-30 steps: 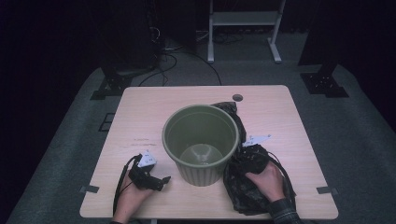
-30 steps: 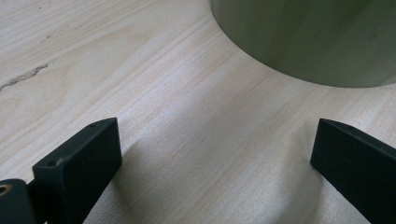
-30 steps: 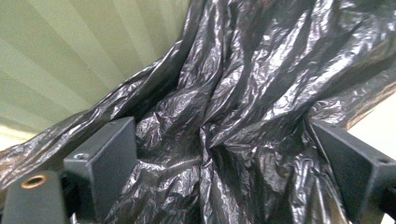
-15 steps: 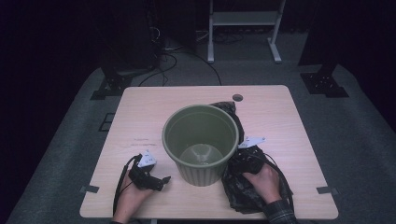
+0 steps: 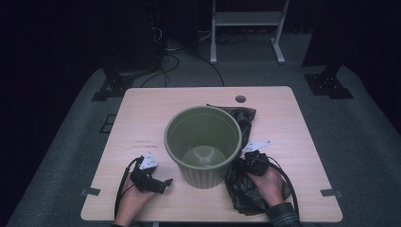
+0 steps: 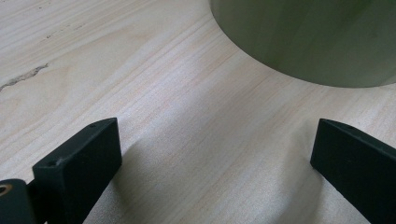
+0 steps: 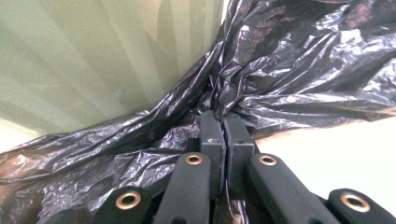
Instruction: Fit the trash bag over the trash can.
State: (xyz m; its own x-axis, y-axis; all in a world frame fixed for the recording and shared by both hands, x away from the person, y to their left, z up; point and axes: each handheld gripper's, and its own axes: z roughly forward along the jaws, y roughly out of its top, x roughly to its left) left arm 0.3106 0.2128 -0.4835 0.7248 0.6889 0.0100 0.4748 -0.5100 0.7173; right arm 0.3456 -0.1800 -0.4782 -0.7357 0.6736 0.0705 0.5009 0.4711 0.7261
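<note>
Black plastic bag (image 5: 246, 189) crumpled beside bin (image 5: 203, 142), stretching front-to-back, pinched by right gripper (image 5: 250, 158)

No legible text, labels or numbers anywhere.

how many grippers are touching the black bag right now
1. The right gripper is pinched shut on the black bag beside the green bin. The left gripper rests open on the table, apart from the bag.

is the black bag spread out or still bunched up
Bunched up. The black bag lies crumpled on the table beside the green bin, and the right gripper has its jaws shut on a gathered fold.
</note>
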